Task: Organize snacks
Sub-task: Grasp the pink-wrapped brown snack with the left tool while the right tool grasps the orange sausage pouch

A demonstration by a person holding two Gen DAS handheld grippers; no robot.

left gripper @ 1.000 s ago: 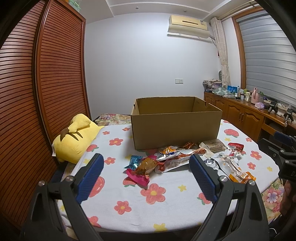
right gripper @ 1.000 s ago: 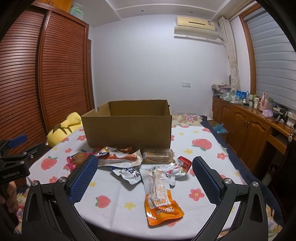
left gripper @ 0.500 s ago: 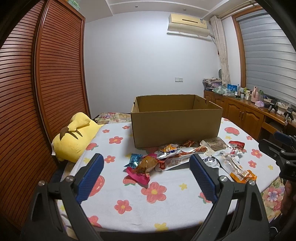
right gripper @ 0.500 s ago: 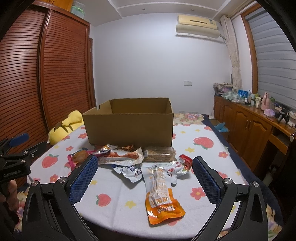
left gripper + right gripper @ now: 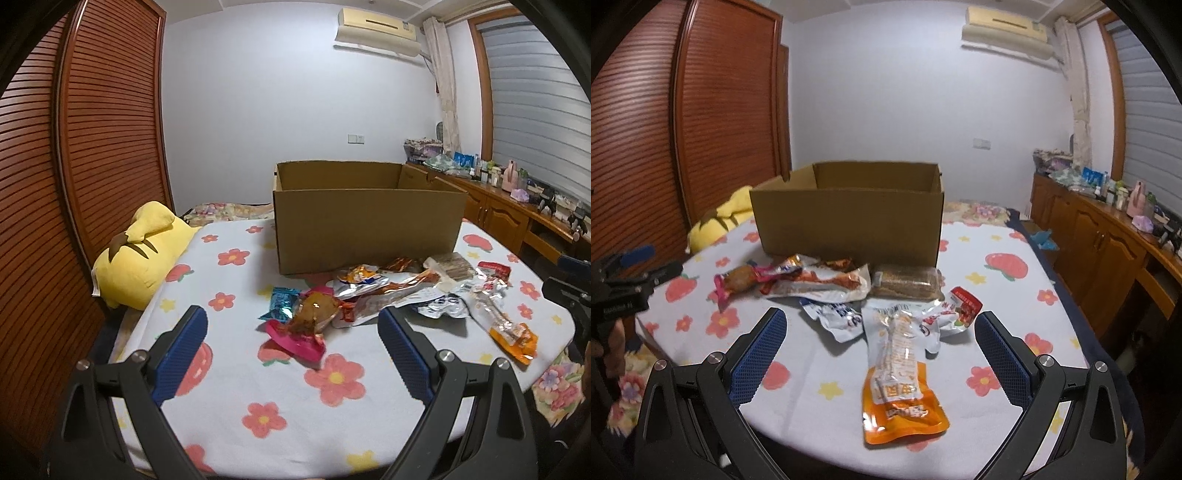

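Left tool and right tool gape (both empty).

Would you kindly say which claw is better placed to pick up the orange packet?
Right. The orange packet lies directly between the open right claw; the left claw faces the pink-wrapped snack.

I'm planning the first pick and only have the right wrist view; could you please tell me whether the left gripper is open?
Observer: Yes, the left gripper is open and holds nothing.
Operator: Thank you. Is any snack hidden beyond the pink-wrapped snack?
Observer: A small blue packet lies right beside it, on its left.
Operator: And the yellow thing behind the cardboard box?
Observer: It is a yellow plush lying at the table's left edge, apart from the box.
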